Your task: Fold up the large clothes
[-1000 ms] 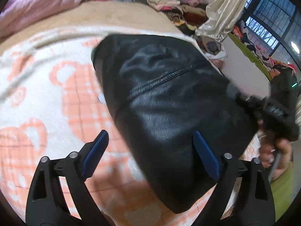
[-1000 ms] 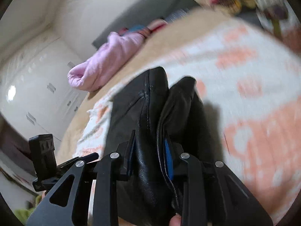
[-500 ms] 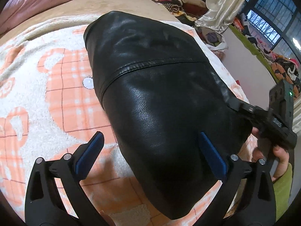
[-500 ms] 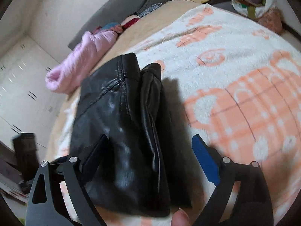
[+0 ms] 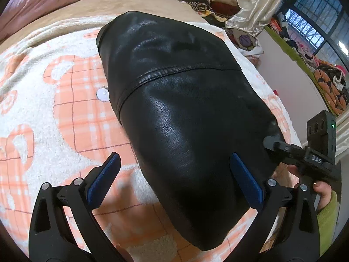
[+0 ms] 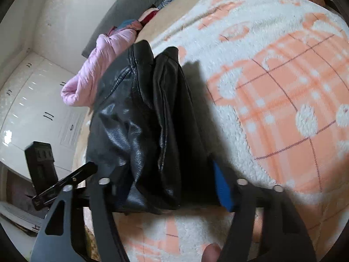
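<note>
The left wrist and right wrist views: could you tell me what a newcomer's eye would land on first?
First, the folded black leather jacket, a glossy bundle lying mid-frame on the white-and-orange fleece blanket. Next, the left gripper, wide open above the jacket's near end, and the right gripper straddling its layered edge. A pink quilt lies at the bed's far end.

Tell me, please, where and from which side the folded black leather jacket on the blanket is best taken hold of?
Probably at the stacked open edges of the black leather jacket, on the end nearest the right tool. There the layers lie bunched into a thick ridge that jaws can straddle, so come in low along the blanket. The broad smooth top offers nothing to pinch.
</note>
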Demonstrator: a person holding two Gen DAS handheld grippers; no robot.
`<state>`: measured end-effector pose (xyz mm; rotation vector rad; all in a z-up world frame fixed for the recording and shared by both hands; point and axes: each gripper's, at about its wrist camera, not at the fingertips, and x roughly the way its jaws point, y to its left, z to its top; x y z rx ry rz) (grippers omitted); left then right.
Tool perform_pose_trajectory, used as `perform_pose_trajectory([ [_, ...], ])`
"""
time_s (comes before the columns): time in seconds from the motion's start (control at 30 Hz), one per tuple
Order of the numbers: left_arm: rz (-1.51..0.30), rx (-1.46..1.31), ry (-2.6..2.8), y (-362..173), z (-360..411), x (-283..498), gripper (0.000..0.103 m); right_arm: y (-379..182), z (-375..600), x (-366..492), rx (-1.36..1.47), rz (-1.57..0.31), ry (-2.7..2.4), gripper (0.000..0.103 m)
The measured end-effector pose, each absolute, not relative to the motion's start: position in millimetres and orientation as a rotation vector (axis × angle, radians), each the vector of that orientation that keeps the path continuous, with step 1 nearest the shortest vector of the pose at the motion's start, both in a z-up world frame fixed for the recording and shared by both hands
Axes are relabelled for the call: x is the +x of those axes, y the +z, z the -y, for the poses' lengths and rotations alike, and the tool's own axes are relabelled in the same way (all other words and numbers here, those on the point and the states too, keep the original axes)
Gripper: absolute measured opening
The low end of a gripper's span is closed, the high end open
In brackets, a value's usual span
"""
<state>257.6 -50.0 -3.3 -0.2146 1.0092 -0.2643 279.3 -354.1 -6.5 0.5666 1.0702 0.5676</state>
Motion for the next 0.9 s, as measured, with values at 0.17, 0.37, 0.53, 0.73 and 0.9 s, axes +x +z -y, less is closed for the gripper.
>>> perform_pose_trajectory([
  [0.17, -1.017, -0.188, -0.258, -0.4, 48.3, 258.4, 0.093, -9.0, 352.6, 268.4, 0.624, -1.067, 0.556, 0.052],
  [0.37, -1.018, -0.187, -0.226, -2.3, 34.6, 257.0, 0.093, -4.0, 322.5, 230.1, 0.588, -1.074, 0.568, 0.049],
  [0.53, -1.022, -0.211, -0.225, -9.8, 29.3, 254.6, 0.094, -0.4, 316.7, 227.3, 0.509, -1.088, 0.493, 0.084],
  [0.73, -1.005, -0.182, -0.222, -5.5, 32.3, 253.1, 0.094, 61.2, 340.6, 226.9, 0.485, -0.840, 0.415, 0.087],
  [0.9, -1.001, -0.187, -0.211, -5.4, 33.8, 252.7, 0.094, 98.9, 319.9, 272.6, 0.385, -0.763, 0.467, 0.077],
])
